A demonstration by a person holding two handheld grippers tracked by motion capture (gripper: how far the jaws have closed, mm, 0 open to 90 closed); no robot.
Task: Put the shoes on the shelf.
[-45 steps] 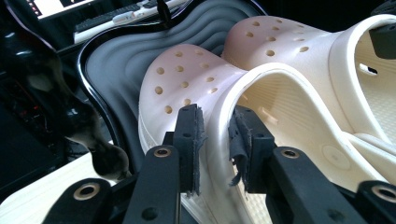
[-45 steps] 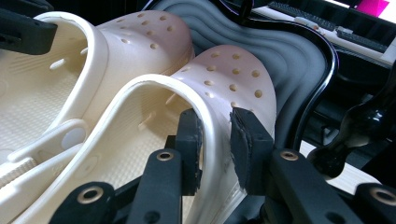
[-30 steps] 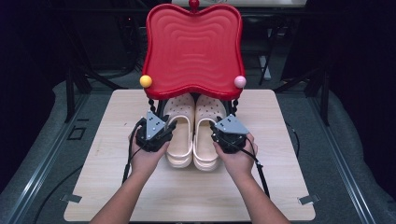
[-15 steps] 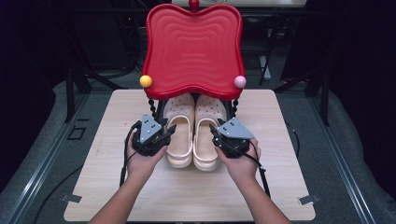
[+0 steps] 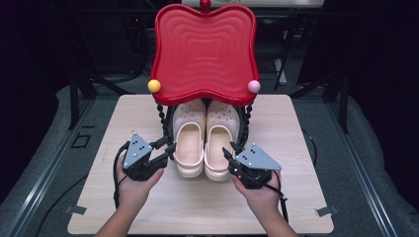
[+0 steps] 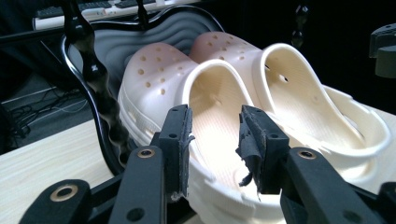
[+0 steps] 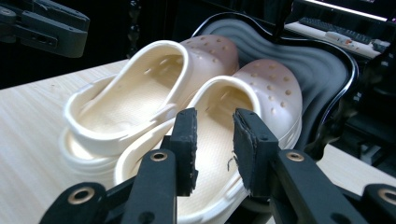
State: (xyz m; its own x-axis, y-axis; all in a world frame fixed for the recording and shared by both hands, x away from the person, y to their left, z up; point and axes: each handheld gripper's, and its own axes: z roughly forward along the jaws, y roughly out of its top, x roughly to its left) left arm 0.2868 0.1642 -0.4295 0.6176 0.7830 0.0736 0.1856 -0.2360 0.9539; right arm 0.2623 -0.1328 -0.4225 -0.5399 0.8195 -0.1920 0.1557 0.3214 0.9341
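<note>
Now a pair of cream clogs (image 5: pixel 203 139) lies side by side on the table (image 5: pixel 306 148), toes tucked under the red tray (image 5: pixel 203 54) that stands on a black beaded rack (image 5: pixel 162 118), heels toward the person. Left gripper (image 5: pixel 168 150) sits just beside the left clog's (image 6: pixel 196 121) outer edge, its jaws parted with a gap and holding nothing, the clog's heel rim close behind them in the left gripper view. Right gripper (image 5: pixel 228 154) sits likewise at the right clog's (image 7: pixel 252 107) outer side, jaws apart and empty.
</note>
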